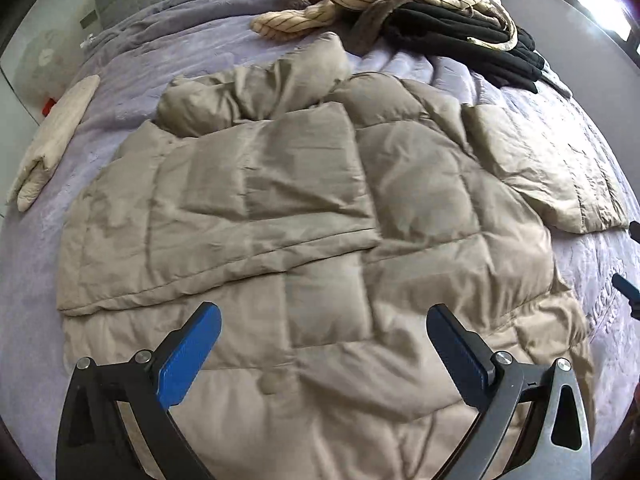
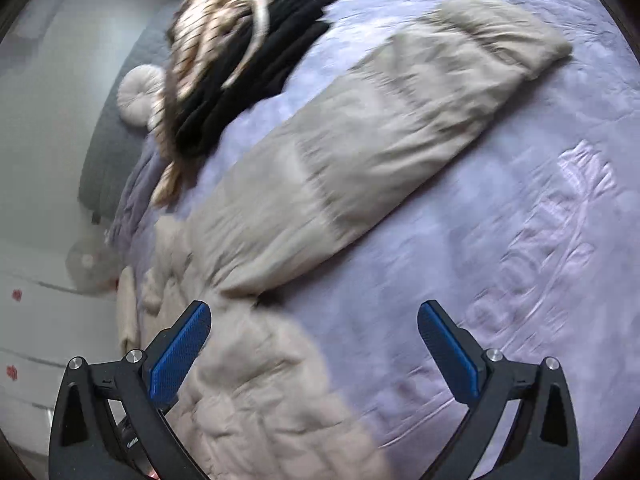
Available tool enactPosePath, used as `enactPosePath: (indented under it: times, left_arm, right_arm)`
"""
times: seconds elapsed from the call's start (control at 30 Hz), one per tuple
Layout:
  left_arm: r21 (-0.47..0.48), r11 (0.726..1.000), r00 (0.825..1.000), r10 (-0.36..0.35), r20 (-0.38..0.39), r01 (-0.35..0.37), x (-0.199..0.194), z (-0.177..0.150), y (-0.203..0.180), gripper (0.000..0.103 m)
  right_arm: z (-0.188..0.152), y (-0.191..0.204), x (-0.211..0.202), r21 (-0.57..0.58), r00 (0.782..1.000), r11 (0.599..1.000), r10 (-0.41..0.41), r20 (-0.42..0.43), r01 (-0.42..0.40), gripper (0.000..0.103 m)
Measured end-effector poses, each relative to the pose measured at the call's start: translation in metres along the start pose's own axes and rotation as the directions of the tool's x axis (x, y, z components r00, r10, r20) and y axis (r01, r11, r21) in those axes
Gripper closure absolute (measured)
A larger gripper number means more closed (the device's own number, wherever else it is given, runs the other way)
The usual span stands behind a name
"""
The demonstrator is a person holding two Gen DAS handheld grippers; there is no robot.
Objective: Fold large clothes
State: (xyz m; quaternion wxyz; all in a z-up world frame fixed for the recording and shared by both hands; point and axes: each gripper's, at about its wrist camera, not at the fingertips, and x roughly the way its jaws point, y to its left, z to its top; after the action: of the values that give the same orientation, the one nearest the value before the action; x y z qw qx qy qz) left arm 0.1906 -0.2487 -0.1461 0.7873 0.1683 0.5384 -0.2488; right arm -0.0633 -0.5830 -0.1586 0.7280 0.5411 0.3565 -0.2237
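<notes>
A large beige quilted puffer jacket lies spread on the lavender bed. One sleeve is folded across its body; the other sleeve stretches out to the right. My left gripper is open and empty, just above the jacket's lower part. My right gripper is open and empty, over the bedspread beside the jacket's edge. In the right wrist view the outstretched sleeve runs diagonally up to the right, and the jacket's body lies under the left finger. The right wrist view is motion-blurred.
A pile of striped cream and black clothes lies at the far side of the bed; it also shows in the right wrist view. A folded cream item lies at the left edge. A round cushion sits by the grey headboard.
</notes>
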Motion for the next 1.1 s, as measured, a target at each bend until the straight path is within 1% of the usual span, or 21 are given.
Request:
enactPosePath:
  times: [0.1, 0.13, 0.2, 0.23, 0.33, 0.47, 0.5, 0.6, 0.67, 0.73, 0.8, 0.87, 0.9, 0.93, 0.97, 1.0, 1.03, 1.07, 1.1]
  left_arm:
    - [-0.018, 1.000, 1.000, -0.004, -0.004, 0.004, 0.001, 0.002, -0.013, 0.000]
    - [-0.024, 1.000, 1.000, -0.003, -0.004, 0.003, 0.002, 0.003, -0.017, 0.000]
    - [-0.034, 0.999, 1.000, -0.007, -0.008, 0.007, 0.004, 0.006, -0.023, 0.000]
    - [-0.040, 0.999, 1.000, -0.012, -0.014, 0.011, 0.005, 0.007, -0.027, 0.000]
    - [-0.053, 0.998, 0.998, -0.045, -0.036, 0.043, 0.010, 0.011, -0.039, 0.000]
    - [-0.038, 0.998, 0.998, -0.048, -0.036, 0.047, 0.014, 0.017, -0.056, 0.000]
    - [-0.035, 0.998, 0.998, -0.048, -0.035, 0.046, 0.014, 0.018, -0.060, 0.000]
    - [-0.030, 0.998, 0.998, -0.051, -0.030, 0.051, 0.015, 0.023, -0.070, 0.000]
    - [-0.017, 0.998, 0.998, -0.055, -0.027, 0.054, 0.015, 0.026, -0.077, 0.000]
    - [-0.001, 0.999, 0.998, -0.053, -0.022, 0.053, 0.014, 0.029, -0.081, 0.000]
    - [0.010, 0.999, 0.999, -0.052, -0.014, 0.052, 0.013, 0.031, -0.084, 0.000]
    - [0.008, 0.999, 0.999, -0.052, -0.006, 0.052, 0.010, 0.032, -0.082, 0.000]
    - [0.003, 0.998, 0.998, -0.056, -0.005, 0.056, 0.009, 0.032, -0.080, 0.000]
    - [-0.005, 0.998, 0.998, -0.058, -0.006, 0.058, 0.009, 0.033, -0.077, 0.000]
    - [-0.012, 0.998, 0.998, -0.057, -0.006, 0.057, 0.008, 0.033, -0.075, 0.000]
    - [-0.017, 0.998, 0.999, -0.054, -0.004, 0.054, 0.008, 0.033, -0.072, 0.000]
    - [-0.022, 0.999, 0.999, -0.050, -0.001, 0.050, 0.007, 0.034, -0.068, 0.000]
    - [-0.024, 0.999, 0.999, -0.044, 0.005, 0.044, 0.006, 0.033, -0.064, 0.000]
    - [-0.023, 0.999, 0.999, -0.039, 0.010, 0.040, 0.006, 0.033, -0.060, 0.000]
  right_arm:
    - [0.021, -0.028, 0.003, 0.104, 0.998, 0.993, 0.053, -0.032, -0.050, 0.000]
    - [0.029, -0.039, 0.004, 0.144, 0.996, 0.987, 0.083, -0.034, -0.078, 0.000]
    - [0.042, -0.058, 0.004, 0.219, 0.987, 0.964, 0.158, -0.006, -0.153, 0.000]
    - [0.047, -0.065, 0.003, 0.247, 0.984, 0.953, 0.178, 0.014, -0.175, 0.000]
    - [0.066, -0.086, 0.004, 0.312, 0.974, 0.922, 0.217, 0.068, -0.227, 0.000]
    - [0.087, -0.109, 0.015, 0.388, 0.955, 0.873, 0.271, 0.119, -0.296, 0.000]
    - [0.092, -0.112, 0.020, 0.410, 0.946, 0.853, 0.297, 0.129, -0.324, 0.000]
    - [0.104, -0.113, 0.032, 0.443, 0.925, 0.813, 0.346, 0.154, -0.378, 0.000]
    - [0.113, -0.111, 0.036, 0.452, 0.919, 0.801, 0.358, 0.166, -0.394, 0.000]
    - [0.119, -0.106, 0.042, 0.457, 0.906, 0.784, 0.383, 0.178, -0.421, 0.000]
    - [0.121, -0.100, 0.045, 0.462, 0.905, 0.779, 0.382, 0.185, -0.423, 0.002]
    - [0.120, -0.100, 0.046, 0.474, 0.903, 0.770, 0.390, 0.180, -0.427, 0.013]
    - [0.119, -0.101, 0.047, 0.485, 0.903, 0.764, 0.393, 0.174, -0.426, 0.030]
    - [0.117, -0.103, 0.050, 0.503, 0.906, 0.757, 0.392, 0.162, -0.417, 0.051]
    - [0.115, -0.104, 0.052, 0.519, 0.907, 0.749, 0.393, 0.155, -0.413, 0.062]
    - [0.114, -0.106, 0.054, 0.528, 0.901, 0.737, 0.404, 0.157, -0.423, 0.080]
    - [0.112, -0.106, 0.054, 0.535, 0.894, 0.723, 0.417, 0.166, -0.437, 0.091]
    - [0.111, -0.103, 0.052, 0.532, 0.898, 0.729, 0.405, 0.171, -0.431, 0.095]
    - [0.111, -0.099, 0.048, 0.516, 0.902, 0.743, 0.393, 0.177, -0.426, 0.096]
